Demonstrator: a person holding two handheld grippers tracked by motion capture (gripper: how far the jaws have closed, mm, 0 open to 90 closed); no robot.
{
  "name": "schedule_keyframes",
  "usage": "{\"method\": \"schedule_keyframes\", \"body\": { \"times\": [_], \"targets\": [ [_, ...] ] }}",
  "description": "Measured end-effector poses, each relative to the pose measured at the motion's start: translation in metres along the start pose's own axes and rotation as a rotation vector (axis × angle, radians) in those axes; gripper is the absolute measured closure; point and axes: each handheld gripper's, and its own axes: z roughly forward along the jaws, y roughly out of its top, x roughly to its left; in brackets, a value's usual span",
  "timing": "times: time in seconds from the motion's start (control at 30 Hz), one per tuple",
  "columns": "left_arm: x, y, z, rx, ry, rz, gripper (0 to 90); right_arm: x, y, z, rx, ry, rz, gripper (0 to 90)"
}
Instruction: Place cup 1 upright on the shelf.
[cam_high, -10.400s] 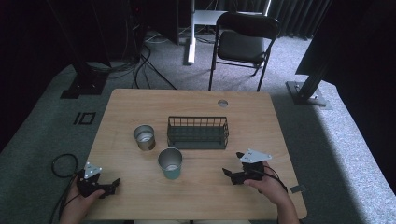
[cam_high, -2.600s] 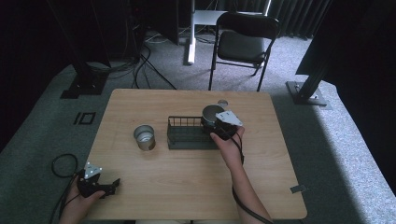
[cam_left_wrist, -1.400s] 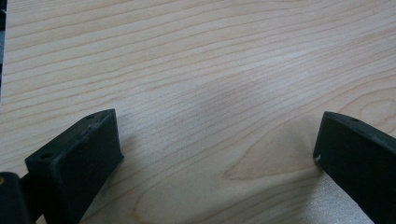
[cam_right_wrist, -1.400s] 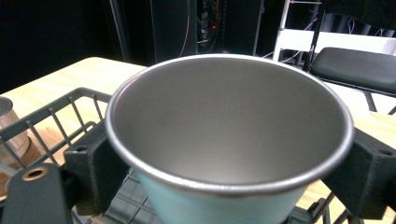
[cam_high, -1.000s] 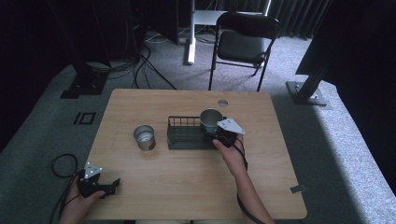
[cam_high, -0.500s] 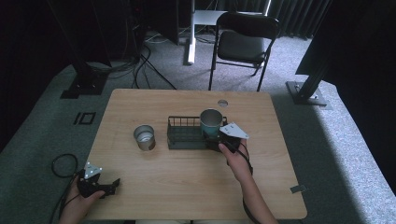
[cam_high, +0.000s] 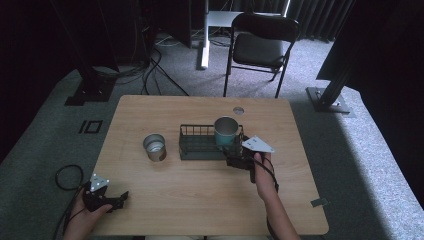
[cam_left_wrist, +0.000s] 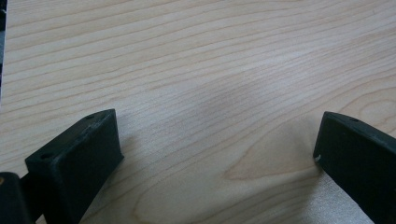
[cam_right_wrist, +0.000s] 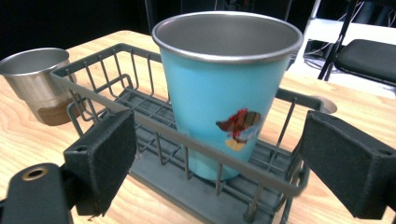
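One big wooden table (cam_high: 200, 200) holds everything. Behind it stands a dark folding chair (cam_high: 260, 47) on the grey floor. On the table sits a wire basket (cam_high: 200, 145), long and dark. A blue cup (cam_high: 226, 131) stands upright inside the basket, at its right end. In the right gripper view the blue cup (cam_right_wrist: 224, 93) has a shiny metal rim and a little red and yellow sticker on its side, and the basket's (cam_right_wrist: 116, 100) wire wall runs in front of it. A small silver cup (cam_high: 154, 147) stands on the table just to the left of the basket, apart from it. The right gripper (cam_high: 239, 159) is just in front of the basket's right end; its jaws are wide apart with nothing between them. The left gripper (cam_high: 116, 201) rests near the table's front left corner, well away from the cups. Its jaws are wide apart too, over bare wood.
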Motion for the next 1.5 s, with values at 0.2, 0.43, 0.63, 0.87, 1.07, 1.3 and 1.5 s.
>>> {"method": "schedule_keyframes", "body": {
  "times": [0.2,0.43,0.63,0.87,1.07,1.3,1.5],
  "targets": [
    [0.0,0.0,0.0,0.0,0.0,0.0,1.3,-0.007,-0.006,-0.007,0.006,0.015,-0.003,11.1],
    [0.0,0.0,0.0,0.0,0.0,0.0,1.3,-0.013,-0.013,-0.017,0.01,0.036,-0.008,11.1],
    [0.0,0.0,0.0,0.0,0.0,0.0,1.3,-0.019,-0.024,-0.021,0.03,0.059,-0.001,11.1],
    [0.0,0.0,0.0,0.0,0.0,0.0,1.3,-0.027,-0.035,-0.027,0.045,0.093,-0.014,11.1],
    [0.0,0.0,0.0,0.0,0.0,0.0,1.3,-0.033,-0.045,-0.033,0.073,0.114,-0.008,11.1],
    [0.0,0.0,0.0,0.0,0.0,0.0,1.3,-0.043,-0.06,-0.041,0.103,0.138,-0.013,12.5],
    [0.0,0.0,0.0,0.0,0.0,0.0,1.3,-0.051,-0.071,-0.049,0.141,0.162,-0.003,15.0]
  ]
}}
